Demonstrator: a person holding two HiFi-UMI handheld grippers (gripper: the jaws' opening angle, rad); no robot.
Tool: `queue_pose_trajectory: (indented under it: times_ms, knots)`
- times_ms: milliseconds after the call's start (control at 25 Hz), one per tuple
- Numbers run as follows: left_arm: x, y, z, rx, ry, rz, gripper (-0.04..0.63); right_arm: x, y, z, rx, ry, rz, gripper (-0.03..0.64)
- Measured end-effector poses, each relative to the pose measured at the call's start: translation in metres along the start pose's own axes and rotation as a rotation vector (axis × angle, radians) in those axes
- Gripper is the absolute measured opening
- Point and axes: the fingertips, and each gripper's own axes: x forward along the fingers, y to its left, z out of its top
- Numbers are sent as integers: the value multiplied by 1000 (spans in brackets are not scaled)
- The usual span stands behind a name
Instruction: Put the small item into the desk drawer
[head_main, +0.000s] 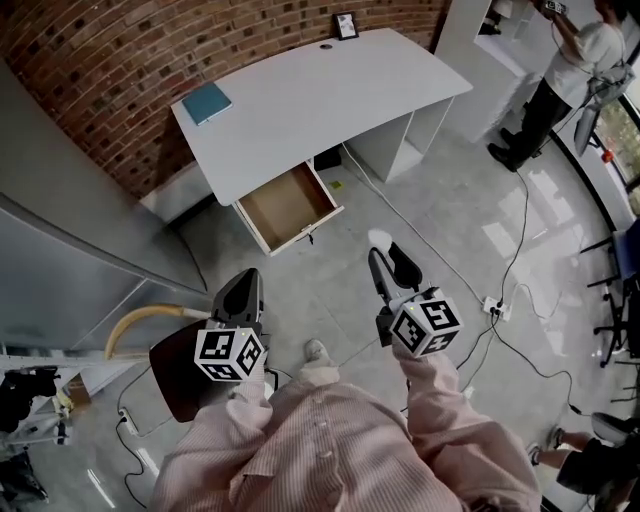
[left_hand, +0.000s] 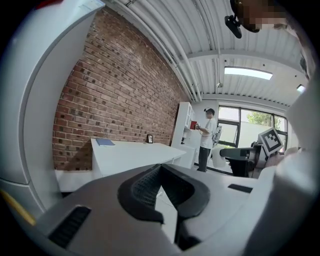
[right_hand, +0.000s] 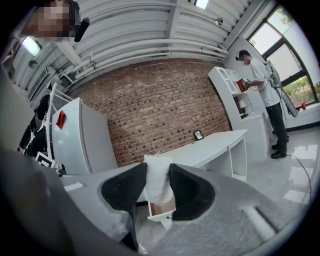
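A white desk (head_main: 330, 85) stands against the brick wall, and its wooden drawer (head_main: 289, 206) is pulled open and looks empty. My right gripper (head_main: 384, 256) hangs over the floor in front of the desk, shut on a small white crumpled item (head_main: 378, 238). In the right gripper view the white item (right_hand: 156, 181) sits upright between the black pads (right_hand: 190, 192), with the drawer (right_hand: 162, 209) showing below it. My left gripper (head_main: 245, 285) is held lower left of the drawer, and its jaws (left_hand: 161, 170) meet at the tips with nothing between them.
A blue book (head_main: 206, 102) and a small picture frame (head_main: 346, 25) lie on the desk. A large white cabinet (head_main: 60, 240) stands at left and a dark chair (head_main: 178, 378) is beside my body. Cables and a power strip (head_main: 496, 307) cross the floor. A person (head_main: 565, 70) stands far right.
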Motion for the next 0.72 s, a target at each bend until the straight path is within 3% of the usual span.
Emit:
queue_pose_trajectory:
  times_ms: [720]
  knots:
    - [46, 59, 4, -46, -3, 85, -2, 116, -9, -13, -11, 80, 105, 146]
